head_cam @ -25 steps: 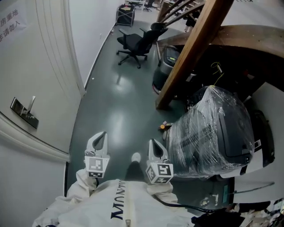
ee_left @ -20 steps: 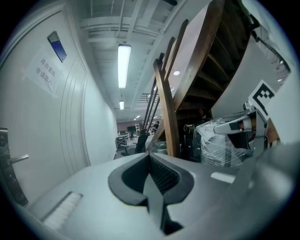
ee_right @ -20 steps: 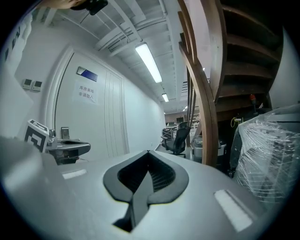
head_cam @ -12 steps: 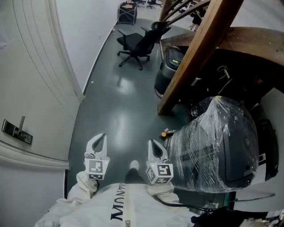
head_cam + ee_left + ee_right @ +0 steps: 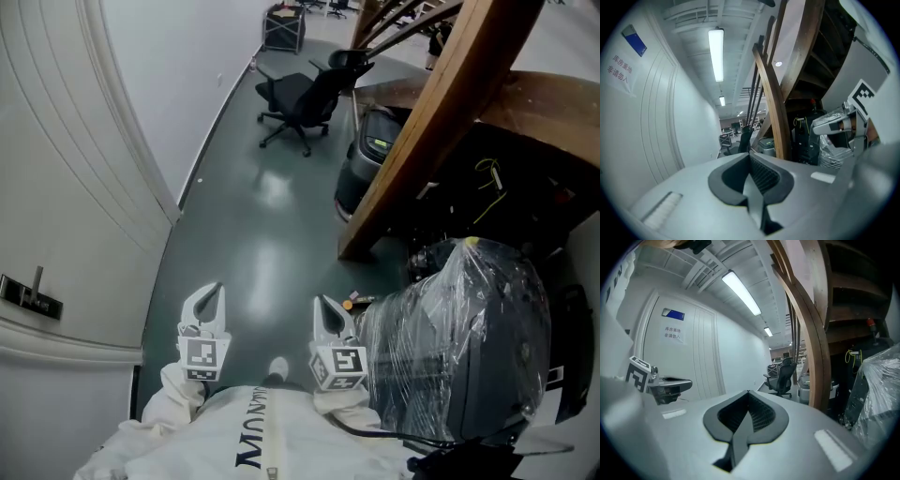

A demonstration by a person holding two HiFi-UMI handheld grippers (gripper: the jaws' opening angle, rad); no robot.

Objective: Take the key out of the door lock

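Left claw is fully closed: in the left gripper view its two jaws meet along a single seam, and nothing is held between them. Right claw is the same, its jaws pressed together and empty in the right gripper view. In the head view both sit low in the frame, side by side and apart, tips pointing up the picture over the dark green floor. Each has its marker cube just below it, against the person's white sleeves.

The door lock is at the far left edge of the head view, a dark plate on the white door, well apart from both claws. A thin upright piece rises from the plate. It is too small to tell whether that is the key.

A plastic-wrapped machine fills the lower right of the frame, close beside the right claw. Above it a wooden stair beam slants from the upper right down to the floor at mid frame. A black office chair stands at the top centre, with a grey bin-like unit just right of it. A small orange item lies on the floor at the foot of the wrapped machine. The toe of a shoe shows between the two cubes.

In the left gripper view a paper sign hangs in the upper left and a ceiling light strip runs overhead.
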